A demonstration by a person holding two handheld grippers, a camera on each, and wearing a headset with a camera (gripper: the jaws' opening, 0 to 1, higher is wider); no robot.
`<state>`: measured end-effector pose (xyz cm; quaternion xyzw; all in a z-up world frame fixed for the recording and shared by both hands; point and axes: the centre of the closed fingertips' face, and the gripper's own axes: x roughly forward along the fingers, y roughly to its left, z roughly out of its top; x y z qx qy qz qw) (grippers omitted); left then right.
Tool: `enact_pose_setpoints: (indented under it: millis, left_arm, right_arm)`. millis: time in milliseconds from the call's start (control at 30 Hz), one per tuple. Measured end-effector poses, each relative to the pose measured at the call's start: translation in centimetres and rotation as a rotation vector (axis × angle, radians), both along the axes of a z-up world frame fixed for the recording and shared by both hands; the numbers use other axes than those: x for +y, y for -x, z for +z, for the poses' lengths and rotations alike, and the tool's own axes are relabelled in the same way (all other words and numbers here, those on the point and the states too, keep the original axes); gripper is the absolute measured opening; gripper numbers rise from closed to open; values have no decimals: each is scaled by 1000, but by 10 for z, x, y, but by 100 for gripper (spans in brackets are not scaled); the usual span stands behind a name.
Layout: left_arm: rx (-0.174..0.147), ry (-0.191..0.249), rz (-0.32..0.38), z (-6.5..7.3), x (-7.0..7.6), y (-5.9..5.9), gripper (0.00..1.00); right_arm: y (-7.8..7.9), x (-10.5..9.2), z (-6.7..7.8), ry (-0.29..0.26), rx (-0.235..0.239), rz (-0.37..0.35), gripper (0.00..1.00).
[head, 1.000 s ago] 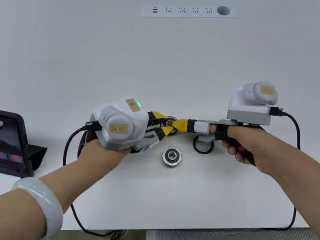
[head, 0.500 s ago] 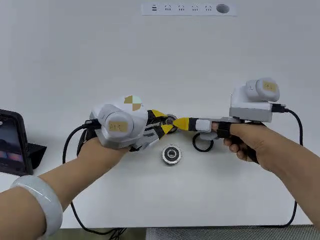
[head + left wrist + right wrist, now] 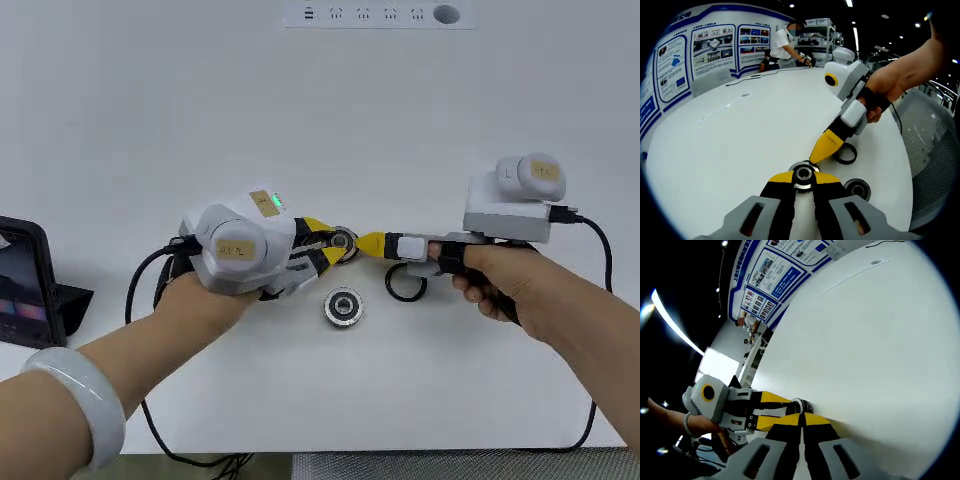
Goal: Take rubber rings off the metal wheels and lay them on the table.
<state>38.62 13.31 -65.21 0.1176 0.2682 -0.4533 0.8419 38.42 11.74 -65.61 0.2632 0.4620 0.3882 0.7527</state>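
Left gripper (image 3: 326, 246) clamps a silver-hubbed, dark-rimmed wheel (image 3: 804, 174).

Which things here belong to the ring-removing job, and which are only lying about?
For the job:
- left claw, shut on a metal wheel
- right claw, tip at that wheel's rim
- second wheel, on the table
- loose rubber ring, on the table

Lying about:
- power strip, far edge
- tablet, at the left

The left tongs (image 3: 328, 243) and right tongs (image 3: 366, 243) are white-grey, yellow-tipped, black-cabled; a pale bangle (image 3: 75, 405) circles the left wrist.
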Motion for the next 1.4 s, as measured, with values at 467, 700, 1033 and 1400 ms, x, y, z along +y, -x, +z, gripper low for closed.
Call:
enact_pose_setpoints:
  millis: [467, 700, 1033, 1400]
  left_arm:
    - [5, -2, 0, -1, 0, -1, 13]
    - [4, -6, -1, -1, 0, 0, 13]
    - [3, -6, -8, -1, 0, 1, 13]
    - [1, -8, -11, -1, -1, 1, 13]
  right_arm:
    - [0, 3, 4, 9, -38, 6, 1]
    - [0, 6, 7, 1, -46, 7, 1]
    - [2, 10, 13, -25, -53, 15, 1]
    - [2, 10, 16, -36, -48, -1, 1]
